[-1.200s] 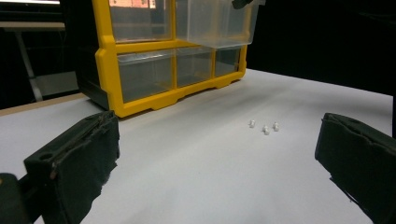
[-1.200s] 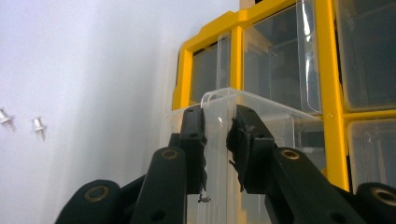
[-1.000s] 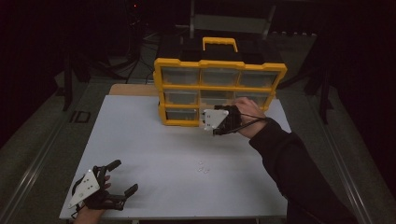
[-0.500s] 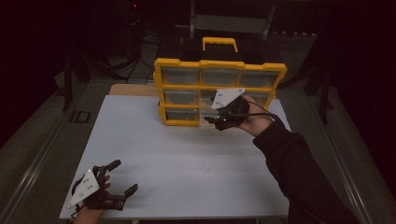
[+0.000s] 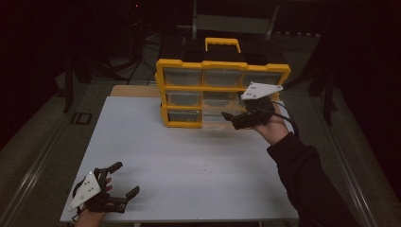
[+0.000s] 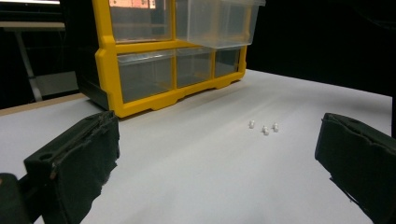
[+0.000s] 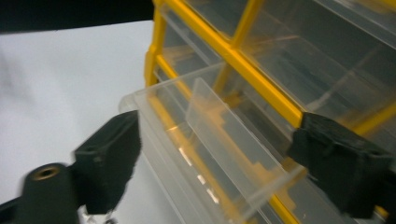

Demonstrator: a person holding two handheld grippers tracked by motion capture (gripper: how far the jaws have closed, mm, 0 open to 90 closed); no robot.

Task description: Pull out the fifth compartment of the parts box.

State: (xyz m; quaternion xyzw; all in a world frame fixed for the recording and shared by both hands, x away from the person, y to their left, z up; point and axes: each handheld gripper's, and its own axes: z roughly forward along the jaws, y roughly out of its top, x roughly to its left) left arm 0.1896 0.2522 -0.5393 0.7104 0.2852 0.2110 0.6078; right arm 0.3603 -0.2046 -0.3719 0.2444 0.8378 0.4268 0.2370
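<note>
A yellow organizer [image 5: 163,90] with clear drawers stands at the back of the white table [image 5: 156,142]. One clear drawer [image 5: 215,115] sticks out of its front, and its inner divider [image 7: 224,135] lies between the jaws in the right gripper view. My right gripper [image 5: 231,121] is open, held in the air just right of that drawer and pointing at it. My left gripper [image 5: 124,179] rests open near the table's front left corner. Three small white pieces [image 6: 264,127] lie on the table ahead of it, also at mid-table [image 5: 205,170].
The organizer [image 6: 112,60] has a yellow carry handle [image 5: 222,42] on top. A wooden board edge [image 5: 132,91] shows behind the table at the left. Dark floor and stands surround the table.
My right gripper has risen and moved to the right along the organizer's front. The left gripper has stayed where it was.
</note>
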